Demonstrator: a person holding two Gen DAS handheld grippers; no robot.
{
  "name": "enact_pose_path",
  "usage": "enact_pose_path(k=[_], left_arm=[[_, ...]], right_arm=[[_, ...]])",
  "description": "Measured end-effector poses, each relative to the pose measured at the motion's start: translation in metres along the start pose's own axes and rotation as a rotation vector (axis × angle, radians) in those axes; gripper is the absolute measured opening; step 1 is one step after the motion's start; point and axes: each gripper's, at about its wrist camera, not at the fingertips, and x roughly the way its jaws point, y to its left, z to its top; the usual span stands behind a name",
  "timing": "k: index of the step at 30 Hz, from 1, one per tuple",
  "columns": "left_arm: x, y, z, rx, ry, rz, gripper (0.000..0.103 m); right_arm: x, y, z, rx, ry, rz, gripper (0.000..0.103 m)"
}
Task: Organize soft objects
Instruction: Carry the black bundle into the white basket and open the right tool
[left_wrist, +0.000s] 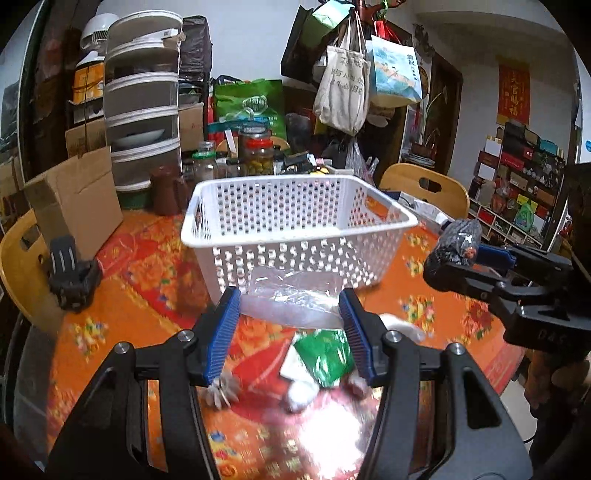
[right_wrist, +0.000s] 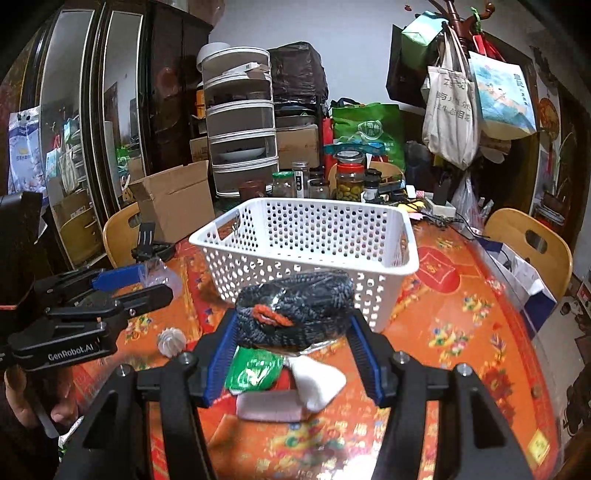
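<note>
Round table (right_wrist: 461, 306) under an orange-red flowered cloth, its right rim curving toward a wooden chair (right_wrist: 532, 240), its far edge crowded with jars (right_wrist: 349, 181) and a cardboard box (right_wrist: 177, 199). White perforated basket (right_wrist: 306, 240) standing empty at mid-table, rim upward, near wall facing both grippers; bare cloth open to its right, less to its left where a black stand (left_wrist: 70, 273) sits by the rim. Right gripper (right_wrist: 293, 325) raised above the cloth just before the basket's near wall, blue pads clamped on a dark knitted bundle (right_wrist: 295, 306) wrapped in clear film, an orange patch on its near face. Left gripper (left_wrist: 290, 314) raised likewise, pads closed on a clear plastic bag (left_wrist: 295, 299) whose contents cannot be made out, level with the basket's near wall. Below on the cloth, close together: green packet (right_wrist: 255, 369), white soft lump (right_wrist: 317, 380), pinkish pad (right_wrist: 269, 406); farther left, apart, a small white ribbed piece (right_wrist: 170, 341).
</note>
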Motion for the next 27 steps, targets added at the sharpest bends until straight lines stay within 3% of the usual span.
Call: enact_pose_path(k=[12,20,27], left_arm=[[0.047,0.006,0.085,-0.001,0.043,-0.004,0.053],[0.121,0.016,0.128,-0.035,0.175,0.022,0.053],[0.193,0.033,0.133,-0.058,0.32,0.083,0.053]], right_arm=[[0.042,-0.033,0.06,0.034,0.051,-0.019,0.058],[0.097,-0.053,0.105,0.064,0.151,-0.039,0.058],[0.161,-0.068,0.101,0.089,0.296,-0.055,0.058]])
